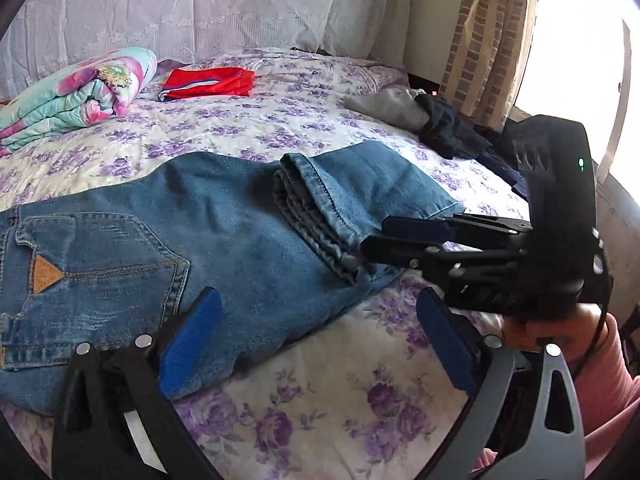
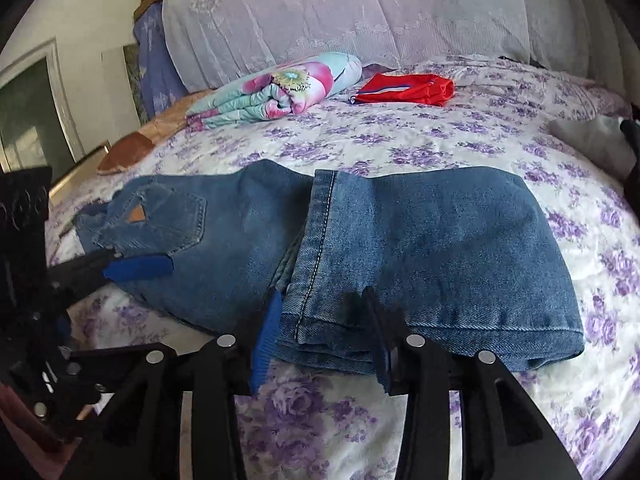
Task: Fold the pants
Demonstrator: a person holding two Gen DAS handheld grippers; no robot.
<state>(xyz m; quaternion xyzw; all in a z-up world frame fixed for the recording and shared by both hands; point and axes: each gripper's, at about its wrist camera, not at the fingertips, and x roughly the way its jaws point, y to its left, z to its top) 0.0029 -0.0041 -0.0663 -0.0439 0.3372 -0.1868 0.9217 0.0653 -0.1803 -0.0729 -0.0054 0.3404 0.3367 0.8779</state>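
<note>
Currently the blue jeans (image 1: 208, 216) lie flat across the near part of a bed (image 1: 320, 412) covered in a cream sheet with purple flowers. Their leg ends are doubled back over the thighs, so the stitched hem (image 2: 320, 240) runs across the middle of the garment, and the back pocket with its tan triangular patch (image 1: 46, 276) sits at the waist end.

The right tool (image 2: 324, 340) has its fingers spread to either side of the folded leg end at the near edge of the jeans: the blue pad (image 2: 266, 340) of one finger stands just beside the hem corner, and the other finger rests on or against the denim a little along the fold. The pictures do not show it pinching the cloth. In the left wrist view the same tool (image 1: 372, 244) lies almost level, its tips meeting the stacked layers at the hem.

The left tool (image 1: 320, 344) is spread wide, one blue pad over the thigh edge of the jeans, the other over bare sheet, gripping nothing. From the right wrist view its padded tip (image 2: 138, 268) sits just below the pocket.

Farther back on the bed lie a folded floral quilt (image 1: 76, 96), a red garment (image 1: 208, 82) and a heap of grey and dark clothes (image 1: 424, 116) near the curtain (image 1: 484, 40).
</note>
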